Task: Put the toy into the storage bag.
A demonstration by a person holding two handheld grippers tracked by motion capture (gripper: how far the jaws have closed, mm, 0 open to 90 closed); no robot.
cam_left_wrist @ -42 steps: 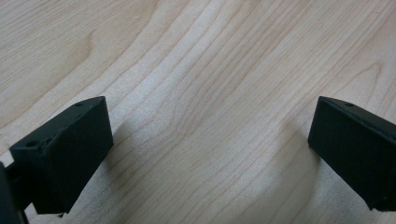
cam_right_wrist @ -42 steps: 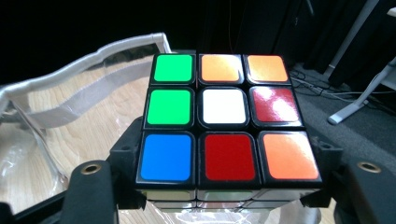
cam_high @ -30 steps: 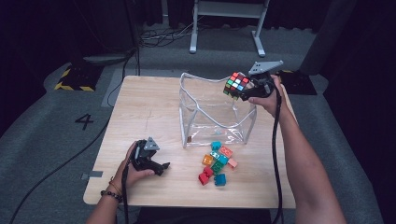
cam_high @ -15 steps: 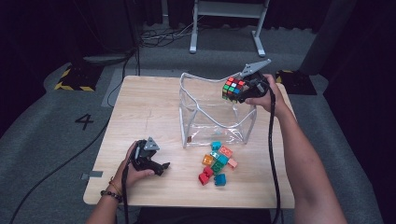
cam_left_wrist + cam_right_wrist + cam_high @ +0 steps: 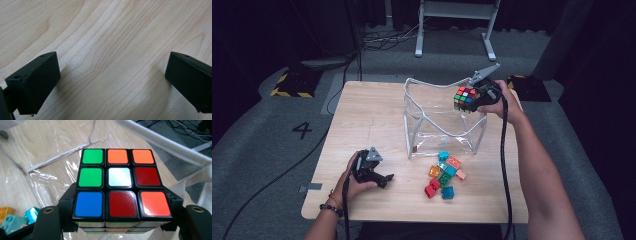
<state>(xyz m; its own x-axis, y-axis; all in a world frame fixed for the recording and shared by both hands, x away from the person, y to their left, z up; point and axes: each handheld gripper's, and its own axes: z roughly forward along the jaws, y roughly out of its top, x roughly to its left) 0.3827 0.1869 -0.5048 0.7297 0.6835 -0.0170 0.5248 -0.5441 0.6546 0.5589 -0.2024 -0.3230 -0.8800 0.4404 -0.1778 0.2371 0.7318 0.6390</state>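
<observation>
Cube point(image 5: 464, 98) clamped in right gripper point(image 5: 473, 100) has been lowered slightly toward clear bag point(image 5: 439, 122) rim — drop-in judged next. Left gripper point(image 5: 382, 179) rests spread wide, empty, on table point(image 5: 362, 115).

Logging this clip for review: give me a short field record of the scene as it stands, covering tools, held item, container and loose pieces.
right tool: shut on puzzle cube, above the bag's rim
left tool: open, resting on table, holding nothing
clear bag: upright, open-topped, mid-table
toy bricks: loose cluster on table in front of bag
</observation>
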